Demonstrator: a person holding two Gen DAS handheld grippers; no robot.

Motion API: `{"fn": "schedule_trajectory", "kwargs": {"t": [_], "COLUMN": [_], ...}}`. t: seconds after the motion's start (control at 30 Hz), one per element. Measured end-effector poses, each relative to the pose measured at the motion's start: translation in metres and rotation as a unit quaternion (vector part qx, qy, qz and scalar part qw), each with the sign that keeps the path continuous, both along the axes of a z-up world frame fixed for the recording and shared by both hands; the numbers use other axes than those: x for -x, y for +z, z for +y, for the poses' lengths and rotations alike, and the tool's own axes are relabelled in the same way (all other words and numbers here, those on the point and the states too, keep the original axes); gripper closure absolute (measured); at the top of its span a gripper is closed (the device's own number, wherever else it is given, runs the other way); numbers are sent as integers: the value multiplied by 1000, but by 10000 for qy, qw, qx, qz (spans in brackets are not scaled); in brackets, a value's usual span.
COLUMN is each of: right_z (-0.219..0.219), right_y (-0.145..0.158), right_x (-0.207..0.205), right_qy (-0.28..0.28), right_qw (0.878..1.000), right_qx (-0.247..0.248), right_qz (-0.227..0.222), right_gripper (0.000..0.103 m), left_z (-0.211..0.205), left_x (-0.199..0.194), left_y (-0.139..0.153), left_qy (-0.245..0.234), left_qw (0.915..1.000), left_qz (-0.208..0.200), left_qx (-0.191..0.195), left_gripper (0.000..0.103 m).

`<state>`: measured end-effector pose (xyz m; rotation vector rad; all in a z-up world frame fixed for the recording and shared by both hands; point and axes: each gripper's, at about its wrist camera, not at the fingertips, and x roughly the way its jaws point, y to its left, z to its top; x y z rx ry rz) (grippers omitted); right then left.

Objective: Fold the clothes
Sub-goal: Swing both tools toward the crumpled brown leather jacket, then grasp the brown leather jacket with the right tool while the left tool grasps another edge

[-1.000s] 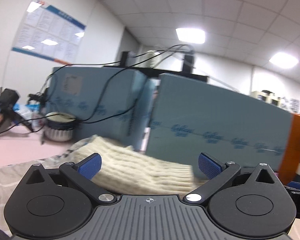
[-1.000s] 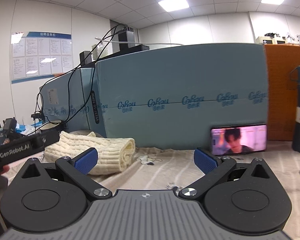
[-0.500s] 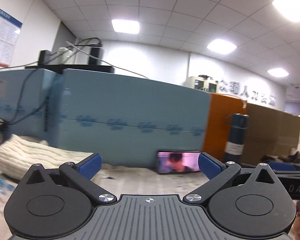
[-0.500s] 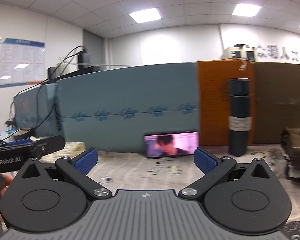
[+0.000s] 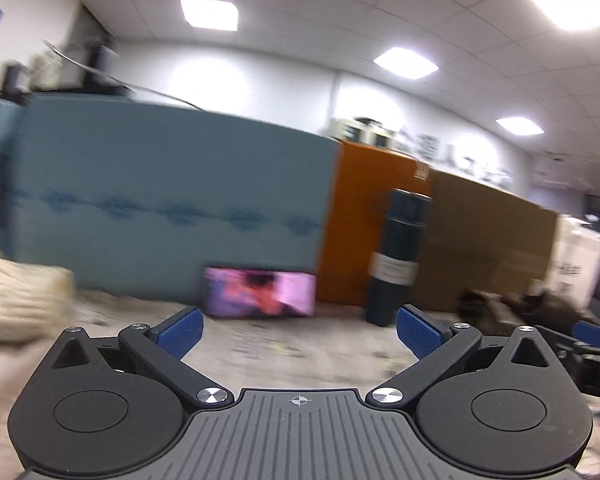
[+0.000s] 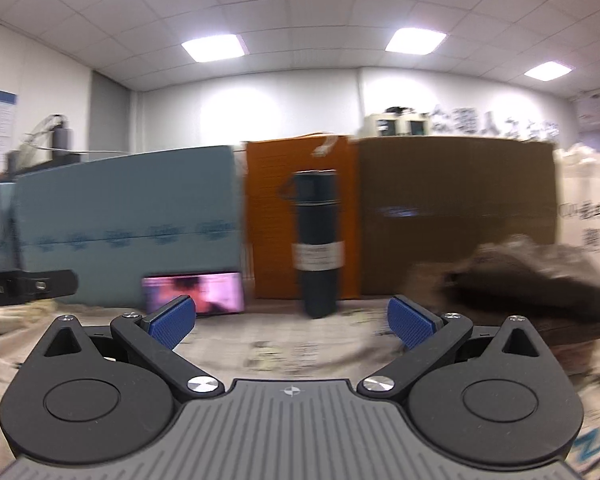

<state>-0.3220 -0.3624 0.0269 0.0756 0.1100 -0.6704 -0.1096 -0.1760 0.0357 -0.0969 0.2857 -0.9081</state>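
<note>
Both grippers are empty, fingers spread wide with nothing between them: the left gripper [image 5: 299, 330] and the right gripper [image 6: 291, 318] hang above the cloth-covered desk [image 6: 284, 352].

One garment looks finished. A cream knit [image 5: 18, 300] lies folded at the left edge of the left wrist frame, on the desk beside the blue board [image 5: 160, 208].

What seems to be next is the dark garment [image 6: 532, 284], a crumpled heap at the right of the right wrist frame; it shows again, smaller, at centre right of the left wrist frame [image 5: 512, 304]. It is unfolded and untouched, just beyond the right gripper's right finger. Blur hides its shape, so I cannot tell what kind of garment it is.

Judging from this, one piece is done and at least one is left: the dark heap has yet to be picked up, spread flat and folded. A phone [image 6: 194, 294] and a bottle [image 6: 316, 244] stand at the back of the desk, between the two garments.
</note>
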Motion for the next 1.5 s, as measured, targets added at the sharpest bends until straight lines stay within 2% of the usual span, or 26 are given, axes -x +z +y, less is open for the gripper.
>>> {"fn": "schedule_trajectory", "kwargs": {"t": [0.13, 0.3, 0.37, 0.4, 0.5, 0.57, 0.63, 0.73, 0.8, 0.83, 0.9, 0.97, 1.0, 1.03, 1.13, 1.17, 1.27, 1.33, 1.37, 1.4, 1.43, 1.5], "right_z": [-38, -84, -102, -111, -139, -155, -167, -180, -188, -192, -198, -199, -200, -200, -205, -206, -211, -214, -215, -215, -215, -216], "right_y": [-2, -9, -11, -12, -15, -17, -20, -20, -20, -19, -20, -22, -22, -22, -15, -13, -6, -5, -5, -6, -6, -7], "right_x": [28, 50, 50, 51, 39, 27, 15, 4, -3, -6, -10, -5, -1, 3, 22, 27, 42, 49, 51, 53, 55, 57], "right_qy": [-755, -1438, -1558, -1615, -1701, -1690, -1644, -1512, -1420, -1375, -1327, -1368, -1389, -1409, -1374, -1376, -1386, -1388, -1392, -1397, -1404, -1413], "right_qw": [9966, 9867, 9827, 9805, 9750, 9708, 9651, 9689, 9719, 9733, 9767, 9801, 9811, 9820, 9881, 9891, 9893, 9877, 9868, 9861, 9857, 9849], "right_qx": [281, 497, 543, 563, 524, 539, 601, 536, 486, 460, 405, 366, 347, 328, -2, -122, -464, -662, -740, -781, -800, -834], "right_qz": [193, 581, 836, 963, 1327, 1616, 1947, 1882, 1812, 1777, 1639, 1394, 1302, 1217, 694, 502, -35, -288, -377, -446, -485, -545], "right_gripper": [0, 0, 0, 0, 0, 0, 0, 0, 0, 1, 11, 40, 47, 58, 72, 75, 78, 81, 84, 84, 85, 87], "left_z": [-34, -87, -111, -122, -156, -176, -193, -214, -224, -229, -239, -248, -252, -255, -259, -260, -262, -274, -280, -285, -291, -300], "left_x": [1, 3, 0, -3, -12, -12, -10, -9, -8, -8, -7, -6, -6, -5, -1, 0, 3, 4, 4, 4, 4, 10], "left_y": [3, -1, -8, -13, -30, -39, -46, -56, -59, -61, -64, -66, -66, -65, -54, -50, -38, -34, -33, -35, -36, -37], "left_qy": [-628, -1449, -1828, -2043, -2531, -2707, -2723, -2831, -2852, -2855, -2860, -2818, -2789, -2792, -2850, -2896, -3017, -3014, -2975, -2844, -2728, -2576], "left_qw": [9971, 9830, 9691, 9573, 9146, 8944, 8874, 8714, 8657, 8636, 8594, 8606, 8631, 8663, 8772, 8780, 8806, 8874, 8914, 8968, 9034, 9224], "left_qz": [397, 1085, 1606, 1987, 3089, 3499, 3667, 3947, 4039, 4071, 4134, 4136, 4108, 4038, 3719, 3634, 3383, 3252, 3206, 3213, 3167, 2806], "left_qx": [162, 319, 401, 478, 637, 660, 627, 687, 782, 832, 933, 940, 924, 928, 1053, 1145, 1377, 1260, 1188, 1081, 959, 643], "left_gripper": [0, 0, 0, 0, 0, 0, 0, 1, 1, 1, 1, 1, 1, 1, 3, 3, 3, 3, 9, 24, 33, 66]}}
